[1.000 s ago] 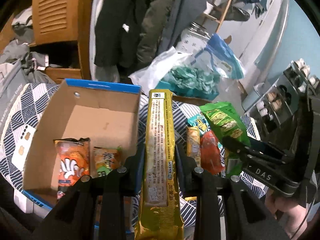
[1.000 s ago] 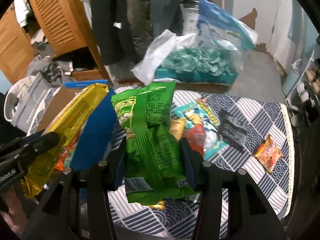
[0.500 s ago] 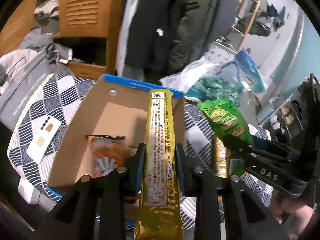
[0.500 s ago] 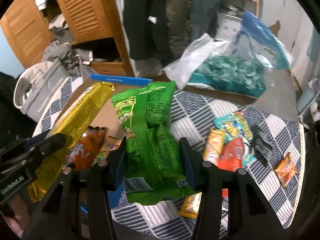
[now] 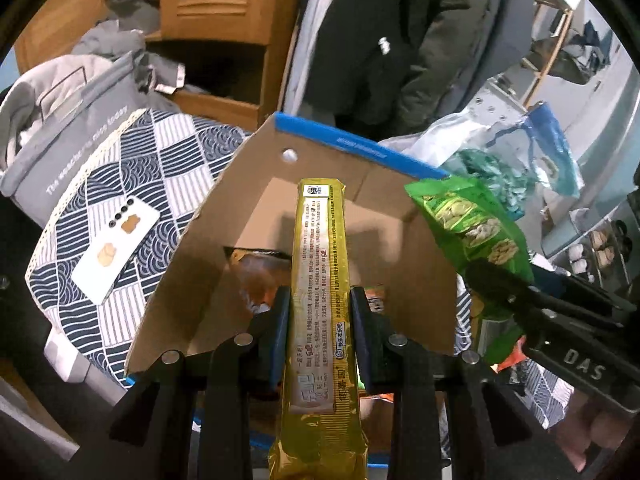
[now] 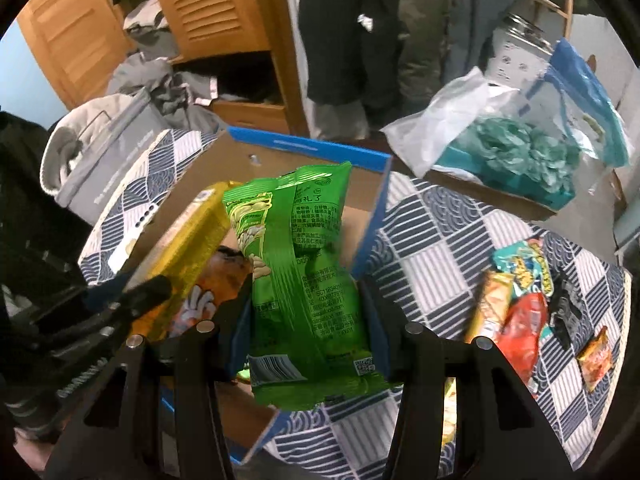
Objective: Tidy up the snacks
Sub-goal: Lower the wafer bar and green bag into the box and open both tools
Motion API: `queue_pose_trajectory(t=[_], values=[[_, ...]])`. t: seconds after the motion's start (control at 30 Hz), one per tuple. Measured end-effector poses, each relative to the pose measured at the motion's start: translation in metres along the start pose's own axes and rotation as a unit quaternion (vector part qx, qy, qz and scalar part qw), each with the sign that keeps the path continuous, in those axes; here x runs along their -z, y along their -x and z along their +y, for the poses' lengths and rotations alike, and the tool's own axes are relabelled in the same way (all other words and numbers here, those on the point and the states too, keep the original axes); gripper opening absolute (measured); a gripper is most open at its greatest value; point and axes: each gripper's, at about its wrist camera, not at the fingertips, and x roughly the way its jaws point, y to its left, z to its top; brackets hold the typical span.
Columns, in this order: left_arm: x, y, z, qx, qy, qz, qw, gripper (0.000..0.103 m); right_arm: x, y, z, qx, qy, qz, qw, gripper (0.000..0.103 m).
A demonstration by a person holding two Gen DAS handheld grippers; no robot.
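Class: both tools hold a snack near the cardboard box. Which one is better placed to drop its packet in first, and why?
Left. The left tool holds the yellow packet centred over the cardboard box. The right tool holds the green packet nearer the box's right wall.

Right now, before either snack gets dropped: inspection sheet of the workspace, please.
Surface: table under a navy and white patterned cloth.
Job's things: open cardboard box with a blue rim, an orange snack pack already inside; long gold snack pack and green snack bag held above it.
Clutter: a heap of loose snack packs on the cloth to the right of the box; a white phone to its left.
Grippers: left gripper jaws shut on the gold pack; right gripper jaws shut on the green bag.
Cables: nothing seen.
Surroundings: wooden louvred cabinet, hanging coats, grey bag, clear bags with teal contents.
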Motion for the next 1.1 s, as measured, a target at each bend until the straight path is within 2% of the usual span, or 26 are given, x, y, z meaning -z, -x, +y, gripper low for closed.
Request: queue_pose_trajectory(t=[0.27, 0.33, 0.4, 0.47, 0.63, 0.7, 0.77, 1.03, 1.1], values=[[0.002, -0.012, 0.016, -0.009, 0.02, 0.022, 0.9995, 0.029, -0.005, -0.019, 0.022, -0.016, 0.009, 0.021, 1.0, 0.049], [0.002, -0.011, 0.018, -0.012, 0.02, 0.017, 0.9996, 0.029, -0.005, -0.022, 0.026, -0.018, 0.01, 0.025, 0.999, 0.049], [0.002, -0.008, 0.019, -0.017, 0.021, 0.011, 0.9996, 0.033, -0.006, -0.026, 0.028, -0.021, 0.01, 0.029, 0.999, 0.049], [0.002, -0.004, 0.021, -0.017, 0.023, 0.007, 0.9996, 0.042, -0.006, -0.03, 0.029, -0.023, 0.008, 0.033, 0.999, 0.049], [0.0, -0.001, 0.027, -0.012, 0.036, 0.004, 0.9993, 0.044, -0.005, -0.034, 0.03, -0.025, 0.001, 0.038, 0.999, 0.049], [-0.001, 0.0, 0.028, -0.011, 0.039, 0.002, 0.9992, 0.045, -0.005, -0.032, 0.029, -0.022, 0.002, 0.035, 0.999, 0.058], [-0.002, 0.002, 0.026, -0.008, 0.039, 0.001, 0.9992, 0.045, -0.004, -0.029, 0.027, -0.022, -0.002, 0.029, 0.999, 0.061], [-0.002, 0.007, 0.007, -0.001, 0.014, -0.003, 0.9999, 0.048, -0.002, -0.015, 0.008, -0.017, -0.02, 0.016, 1.0, 0.062], [-0.002, 0.009, 0.001, 0.001, 0.008, -0.005, 1.0, 0.05, -0.001, -0.011, 0.004, -0.011, -0.023, 0.01, 1.0, 0.065]])
